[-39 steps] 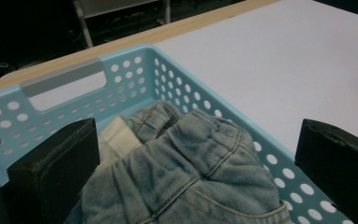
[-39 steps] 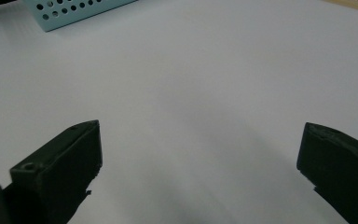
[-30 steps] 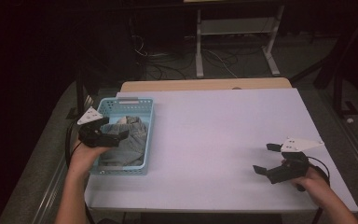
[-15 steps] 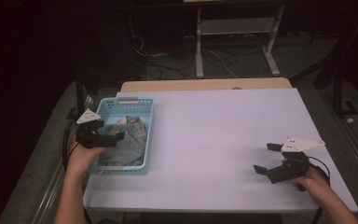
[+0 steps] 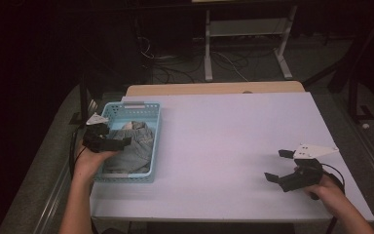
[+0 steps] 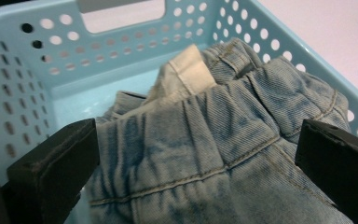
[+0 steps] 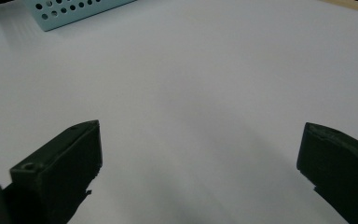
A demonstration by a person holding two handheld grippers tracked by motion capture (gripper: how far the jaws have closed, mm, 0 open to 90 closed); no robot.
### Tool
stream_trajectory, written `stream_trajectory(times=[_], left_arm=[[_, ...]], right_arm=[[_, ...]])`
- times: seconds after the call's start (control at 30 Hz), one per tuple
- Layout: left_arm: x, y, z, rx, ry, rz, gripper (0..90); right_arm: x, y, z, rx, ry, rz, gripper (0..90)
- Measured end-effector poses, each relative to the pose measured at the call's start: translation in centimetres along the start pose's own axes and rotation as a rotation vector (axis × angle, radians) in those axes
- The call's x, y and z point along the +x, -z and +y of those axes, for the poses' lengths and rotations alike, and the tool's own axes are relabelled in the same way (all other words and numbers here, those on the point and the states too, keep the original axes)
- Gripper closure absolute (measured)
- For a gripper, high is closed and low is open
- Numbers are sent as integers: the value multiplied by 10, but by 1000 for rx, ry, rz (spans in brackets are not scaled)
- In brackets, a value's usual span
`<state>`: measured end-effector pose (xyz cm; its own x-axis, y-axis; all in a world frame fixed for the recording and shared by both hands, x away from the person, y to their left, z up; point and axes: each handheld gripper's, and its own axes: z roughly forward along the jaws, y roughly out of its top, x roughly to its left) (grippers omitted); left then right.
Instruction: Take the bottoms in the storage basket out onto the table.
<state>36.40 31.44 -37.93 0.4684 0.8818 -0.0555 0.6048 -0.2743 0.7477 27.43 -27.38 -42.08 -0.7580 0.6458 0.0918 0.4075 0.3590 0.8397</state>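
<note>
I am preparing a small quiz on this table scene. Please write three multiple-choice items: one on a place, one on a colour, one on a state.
1. Where do the jeans lie?
A. in the basket
B. on the bare table
C. on the floor

2. What colour is the basket?
A. red
B. light blue
C. black

3. How is the right claw?
A. shut on the jeans
B. shut on nothing
C. open above the table

Answers: 1 A, the basket walls surround the denim. 2 B, its holed walls are light blue. 3 C, its jaws stand wide apart with only white tabletop between them.
</note>
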Motion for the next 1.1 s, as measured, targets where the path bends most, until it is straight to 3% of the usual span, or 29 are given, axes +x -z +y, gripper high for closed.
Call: stream_trajectory(times=[0.17, 0.27, 0.53, 0.8, 1.1], left_arm=[[-2, -6, 1, 31, -4, 1, 0], [-2, -8, 2, 60, 7, 34, 0], [3, -18, 0, 92, 43, 16, 0], [2, -23, -5, 95, 18, 22, 0], [-2, -27, -1, 156, 21, 52, 0]], right_arm=[[0, 1, 0, -3, -3, -2, 1], [0, 1, 0, -3, -3, -1, 1], [0, 1, 0, 1, -1, 0, 1], [0, 1, 0, 1, -3, 2, 1], [0, 1, 0, 4, -2, 1, 1]])
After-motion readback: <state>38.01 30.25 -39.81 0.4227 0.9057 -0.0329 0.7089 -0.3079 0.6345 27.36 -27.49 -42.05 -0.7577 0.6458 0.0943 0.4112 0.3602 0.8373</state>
